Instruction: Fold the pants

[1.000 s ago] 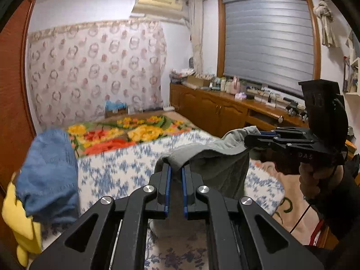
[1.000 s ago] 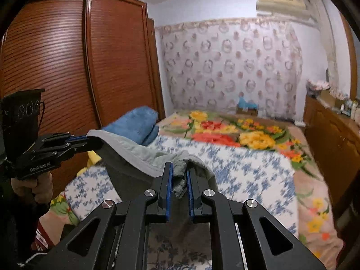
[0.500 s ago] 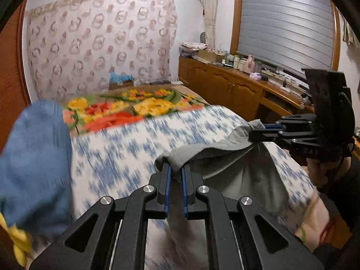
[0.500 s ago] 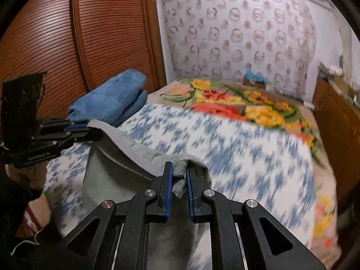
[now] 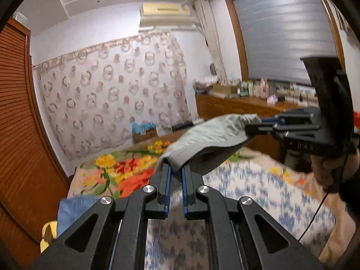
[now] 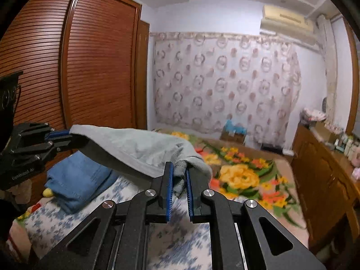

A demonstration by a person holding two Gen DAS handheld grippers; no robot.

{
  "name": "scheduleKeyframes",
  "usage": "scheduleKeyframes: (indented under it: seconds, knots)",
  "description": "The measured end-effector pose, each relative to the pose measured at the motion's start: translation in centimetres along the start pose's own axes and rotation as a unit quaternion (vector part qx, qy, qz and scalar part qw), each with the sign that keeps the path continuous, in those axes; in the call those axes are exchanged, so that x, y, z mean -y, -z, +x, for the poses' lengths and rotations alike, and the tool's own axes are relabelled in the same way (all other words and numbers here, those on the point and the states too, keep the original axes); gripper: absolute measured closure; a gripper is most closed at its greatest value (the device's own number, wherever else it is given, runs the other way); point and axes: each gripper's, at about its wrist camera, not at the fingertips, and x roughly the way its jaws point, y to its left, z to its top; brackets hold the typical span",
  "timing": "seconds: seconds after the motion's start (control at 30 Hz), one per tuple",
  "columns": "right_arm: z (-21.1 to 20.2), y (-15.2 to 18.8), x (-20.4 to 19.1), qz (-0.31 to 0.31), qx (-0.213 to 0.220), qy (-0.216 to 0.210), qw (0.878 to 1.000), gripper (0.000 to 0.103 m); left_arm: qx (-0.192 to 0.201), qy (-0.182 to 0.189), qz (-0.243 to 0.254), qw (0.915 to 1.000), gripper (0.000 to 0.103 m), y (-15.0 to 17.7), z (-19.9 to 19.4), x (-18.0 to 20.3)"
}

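Observation:
Grey pants (image 5: 209, 139) hang stretched in the air between my two grippers, above the bed. My left gripper (image 5: 175, 168) is shut on one end of the waist edge. My right gripper (image 6: 178, 171) is shut on the other end, a bunched fold of grey cloth (image 6: 144, 148). In the left wrist view the right gripper (image 5: 261, 121) shows at the right, clamped on the cloth. In the right wrist view the left gripper (image 6: 60, 135) shows at the left, also clamped. The lower part of the pants is hidden below the fingers.
The bed has a blue-and-white floral sheet (image 6: 186, 243) and a bright flowered blanket (image 6: 243, 175) further back. Folded blue jeans (image 6: 76, 177) lie on the bed by the wooden wardrobe (image 6: 90, 67). A wooden sideboard (image 6: 326, 180) stands on the right.
Both grippers have risen with the grey pants, which now hang higher above the bed. The views tilted up toward the wall and ceiling. Both stay shut on the cloth.

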Motion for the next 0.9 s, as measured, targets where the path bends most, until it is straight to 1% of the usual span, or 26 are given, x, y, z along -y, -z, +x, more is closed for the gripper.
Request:
scheduleKeyframes:
  seconds: [0.07,0.17,0.23,0.37,0.43,0.5,0.63,0.77,0.9]
  knots:
    - [0.6,2.1,-0.5,0.002,-0.026,-0.009,1.0,0.093,-0.024,0.007,-0.002,0.9997,0.094,2.7,0.1,0.5]
    - [1.8,6.0,-2.1,0.007,-0.092,-0.027,0.995,0.093,-0.066,0.025,-0.019,0.9973,0.094,7.0,0.4,1.2]
    - [2.2,8.3,-3.4,0.005,-0.129,-0.037,0.991,0.093,-0.095,0.034,-0.03,0.9945,0.094,10.4,0.2,1.9]
    - [1.9,11.7,-5.5,0.008,-0.175,-0.05,0.983,0.092,-0.122,0.048,-0.043,0.9904,0.094,14.7,-1.1,3.6]
    - [2.0,12.4,-6.1,0.004,-0.191,-0.053,0.98,0.092,-0.127,0.054,-0.05,0.9892,0.094,15.6,-1.7,4.4]
    - [1.7,13.2,-6.2,0.015,-0.202,-0.059,0.977,0.092,-0.129,0.056,-0.058,0.9883,0.094,16.7,-2.6,4.7]
    - [0.9,14.4,-6.7,0.035,-0.206,-0.072,0.975,0.092,-0.136,0.054,-0.061,0.9874,0.094,18.1,-3.2,5.5]
    - [0.9,17.4,-6.8,0.044,-0.2,-0.063,0.977,0.092,-0.146,0.059,-0.082,0.9841,0.094,19.8,-3.4,4.9]
    - [0.4,19.5,-7.7,0.058,-0.198,-0.064,0.976,0.092,-0.151,0.056,-0.094,0.9824,0.094,21.1,-3.6,4.7]
